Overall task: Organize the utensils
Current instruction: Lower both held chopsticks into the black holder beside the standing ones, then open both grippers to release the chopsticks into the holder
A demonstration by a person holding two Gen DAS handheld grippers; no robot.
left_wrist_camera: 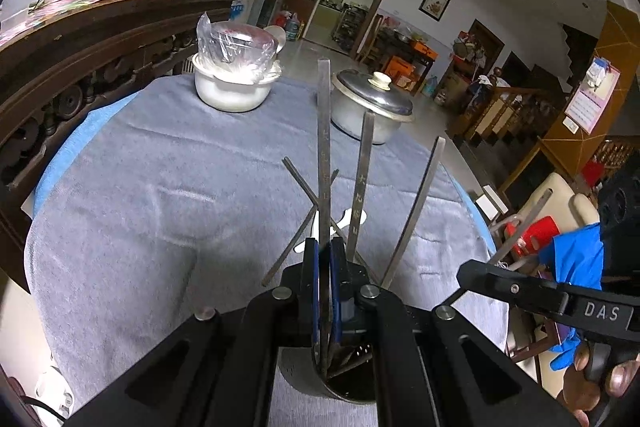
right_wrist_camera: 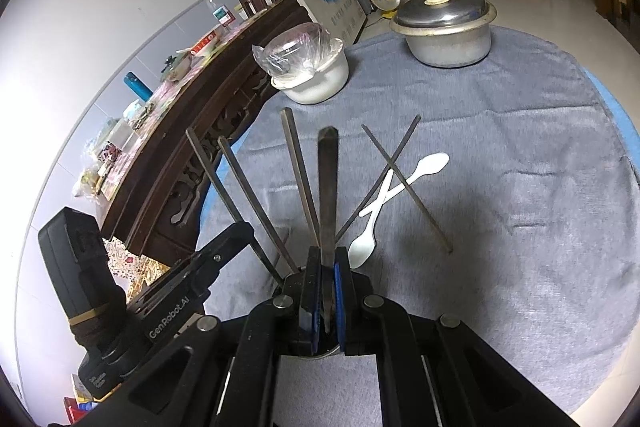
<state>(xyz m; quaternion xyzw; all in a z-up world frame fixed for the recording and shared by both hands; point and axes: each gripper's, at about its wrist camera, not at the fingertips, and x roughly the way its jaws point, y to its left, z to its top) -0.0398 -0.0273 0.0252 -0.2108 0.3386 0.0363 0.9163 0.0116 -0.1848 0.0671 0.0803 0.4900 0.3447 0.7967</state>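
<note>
Chopsticks (left_wrist_camera: 324, 163) upright inside metal holder (left_wrist_camera: 320, 379)

The lower ends of the dark flat metal chopsticks (left_wrist_camera: 325, 155) were hidden behind the black left gripper (left_wrist_camera: 325, 255), whose body also covered most of the round metal holder (left_wrist_camera: 304, 375) at 6 o'clock. At 5 o'clock a bare hand (left_wrist_camera: 600, 383) was cut off by the frame. The chopsticks' engraved characters were too small to read.

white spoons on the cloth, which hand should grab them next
Right, probably: the nearer white spoon lies just beside the right gripper, unobstructed; from the left gripper, upright chopsticks stand between.
</note>
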